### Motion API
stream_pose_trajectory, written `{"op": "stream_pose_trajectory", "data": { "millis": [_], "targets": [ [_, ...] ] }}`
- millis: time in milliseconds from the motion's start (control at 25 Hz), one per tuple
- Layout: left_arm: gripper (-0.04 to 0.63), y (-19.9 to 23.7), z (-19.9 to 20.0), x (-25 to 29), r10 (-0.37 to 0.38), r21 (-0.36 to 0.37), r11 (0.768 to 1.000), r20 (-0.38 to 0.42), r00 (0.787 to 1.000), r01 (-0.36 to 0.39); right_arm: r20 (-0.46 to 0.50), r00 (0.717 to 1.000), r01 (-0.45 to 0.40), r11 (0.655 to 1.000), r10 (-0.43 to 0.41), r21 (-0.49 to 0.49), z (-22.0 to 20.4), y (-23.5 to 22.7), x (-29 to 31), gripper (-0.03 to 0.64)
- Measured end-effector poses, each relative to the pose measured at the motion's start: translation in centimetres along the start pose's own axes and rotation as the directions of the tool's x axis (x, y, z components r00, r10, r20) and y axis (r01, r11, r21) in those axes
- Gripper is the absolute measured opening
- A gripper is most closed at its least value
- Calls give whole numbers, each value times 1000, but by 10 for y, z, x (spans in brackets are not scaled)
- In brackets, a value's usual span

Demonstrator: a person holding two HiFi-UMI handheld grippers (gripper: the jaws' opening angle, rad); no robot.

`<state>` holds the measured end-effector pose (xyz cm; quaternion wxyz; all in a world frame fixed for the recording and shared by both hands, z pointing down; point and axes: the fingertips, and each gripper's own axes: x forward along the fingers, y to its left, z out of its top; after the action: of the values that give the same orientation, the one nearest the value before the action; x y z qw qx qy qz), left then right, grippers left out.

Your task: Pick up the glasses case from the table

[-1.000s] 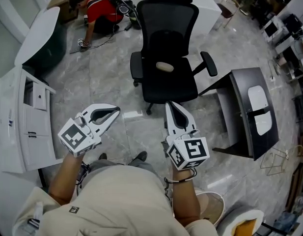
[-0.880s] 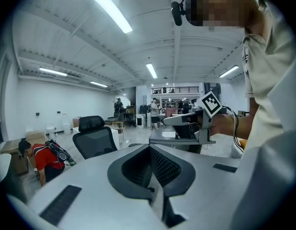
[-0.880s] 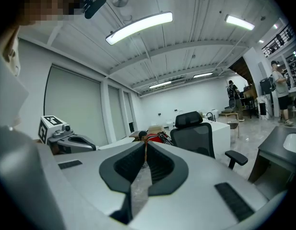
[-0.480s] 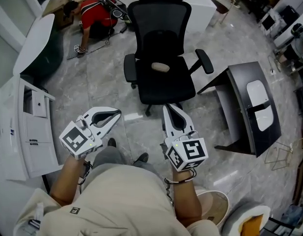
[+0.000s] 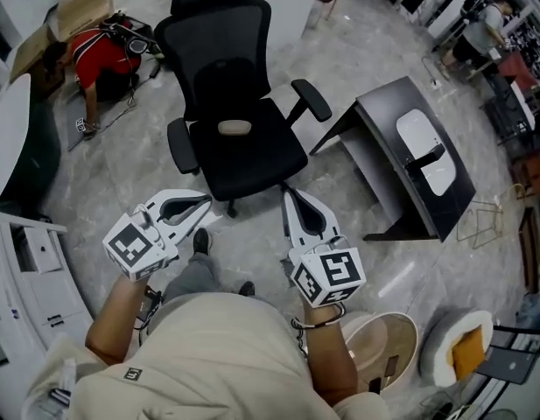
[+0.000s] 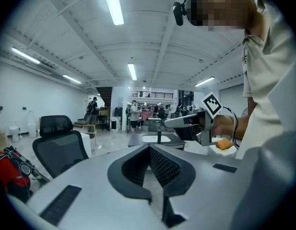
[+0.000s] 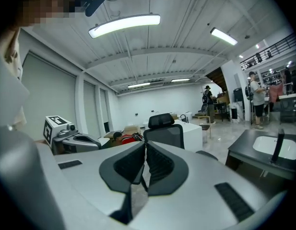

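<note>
Head view: left gripper (image 5: pixel 208 202) and right gripper (image 5: pixel 288 192) both have jaws pressed together, holding nothing; table (image 5: pixel 388 121) stands well apart, ahead-right of the right gripper, bearing a white oval (image 5: pixel 424 151); whether that is the glasses case I cannot tell.

Legible text: none; left cube (image 5: pixel 133 245) and right cube (image 5: pixel 330 273) bear coded squares only, shirt tag (image 5: pixel 130 374) unreadable.
</note>
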<state>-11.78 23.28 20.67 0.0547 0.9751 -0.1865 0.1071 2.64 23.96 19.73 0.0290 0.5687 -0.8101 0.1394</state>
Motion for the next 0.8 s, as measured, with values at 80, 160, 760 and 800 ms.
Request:
{"op": "stream_pose_trajectory", "data": {
  "millis": [80,160,760,800],
  "targets": [
    [14,19,11,16,-49,33,998,20,999,48,12,999,49,999,-49,-6,9,-9,7,27],
    [14,38,22,25,-83,51,995,37,996,81,22,996,83,996,-82,-15,18,-13,17,27],
    [14,110,39,93,-272,83,959,6,962,270,51,955,290,956,-292,53,31,-63,58,28],
    [14,113,39,97,-281,86,956,4,960,279,52,952,297,953,-300,56,31,-66,60,28]
  ]
}}
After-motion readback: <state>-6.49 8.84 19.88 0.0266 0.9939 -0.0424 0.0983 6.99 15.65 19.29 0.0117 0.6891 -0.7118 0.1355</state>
